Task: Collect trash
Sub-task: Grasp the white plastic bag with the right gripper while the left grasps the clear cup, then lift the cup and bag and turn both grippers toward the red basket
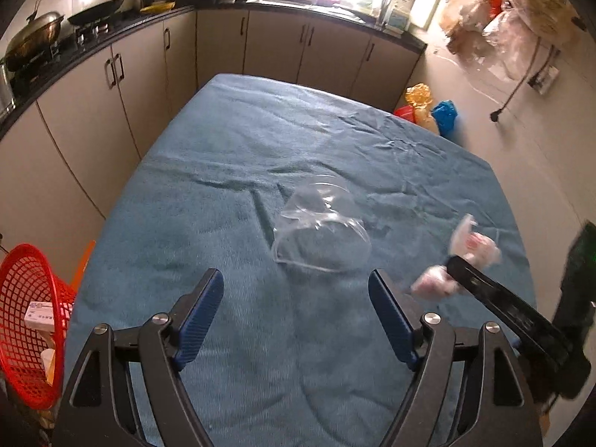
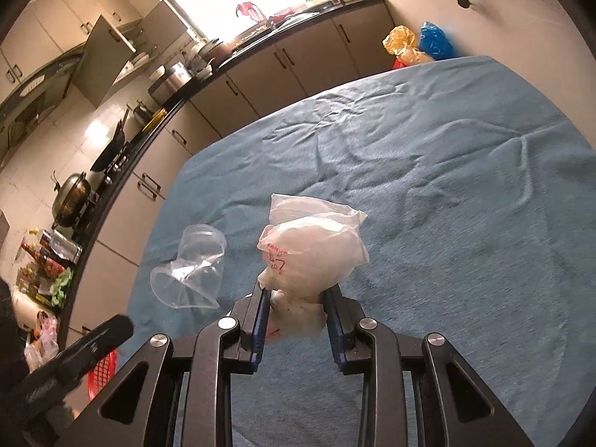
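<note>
Red handwriting is seen on the white plastic bag (image 2: 311, 251), but it cannot be read. The crinkled, soft bag is pinched at its bunched neck by the right gripper (image 2: 296, 307), above the blue towelling cloth (image 2: 465, 193). A clear, crushed plastic cup (image 1: 320, 229) is left lying on its side on the cloth, just ahead of the left gripper (image 1: 296, 285), whose ribbed blue pads are held spread wide. A red mesh basket (image 1: 22, 309) holding a small printed box is seen at the table's left edge

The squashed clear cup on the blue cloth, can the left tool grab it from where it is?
Probably yes. The left tool is open and points at the clear cup, which lies just ahead on the blue cloth with nothing between them. The right tool is shut on a white bag, off to the side.
</note>
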`<state>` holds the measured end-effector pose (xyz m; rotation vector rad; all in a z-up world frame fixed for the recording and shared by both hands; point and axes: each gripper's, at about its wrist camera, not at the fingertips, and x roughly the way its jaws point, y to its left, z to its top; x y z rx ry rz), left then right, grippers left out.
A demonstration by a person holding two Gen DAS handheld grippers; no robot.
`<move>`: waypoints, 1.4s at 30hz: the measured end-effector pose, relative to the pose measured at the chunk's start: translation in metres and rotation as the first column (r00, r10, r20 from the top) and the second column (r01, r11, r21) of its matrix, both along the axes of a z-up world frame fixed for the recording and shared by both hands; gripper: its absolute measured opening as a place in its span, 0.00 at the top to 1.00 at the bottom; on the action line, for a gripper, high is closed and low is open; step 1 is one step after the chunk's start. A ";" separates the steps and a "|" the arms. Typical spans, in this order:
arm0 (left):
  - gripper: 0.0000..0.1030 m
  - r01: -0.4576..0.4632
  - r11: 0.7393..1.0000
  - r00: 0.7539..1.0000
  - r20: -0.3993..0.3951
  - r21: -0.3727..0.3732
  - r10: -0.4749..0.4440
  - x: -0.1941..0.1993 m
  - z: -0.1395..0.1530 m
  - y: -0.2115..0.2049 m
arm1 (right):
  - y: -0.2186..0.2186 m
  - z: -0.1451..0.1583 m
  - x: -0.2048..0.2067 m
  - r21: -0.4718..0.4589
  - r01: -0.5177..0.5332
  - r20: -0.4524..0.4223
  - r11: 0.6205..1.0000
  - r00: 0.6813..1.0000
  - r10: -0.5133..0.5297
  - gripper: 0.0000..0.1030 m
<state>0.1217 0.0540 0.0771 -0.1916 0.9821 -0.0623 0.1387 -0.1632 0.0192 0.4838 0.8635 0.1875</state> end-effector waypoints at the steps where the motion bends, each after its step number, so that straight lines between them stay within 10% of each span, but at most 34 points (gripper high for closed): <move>1: 0.23 -0.006 1.000 1.000 -0.006 -0.005 0.006 0.004 -0.001 0.000 | -0.003 0.000 0.000 0.010 0.009 -0.002 1.000 1.000 -0.009 0.71; 23: 0.20 0.063 0.995 0.991 -0.126 0.076 -0.053 0.087 -0.053 -0.040 | -0.016 -0.006 0.003 0.019 0.048 -0.030 0.999 0.998 -0.048 0.71; 42: 0.26 -0.011 0.996 0.995 0.101 0.093 0.001 0.009 -0.039 -0.019 | -0.006 -0.005 -0.001 -0.003 0.031 -0.017 1.000 0.999 -0.031 0.71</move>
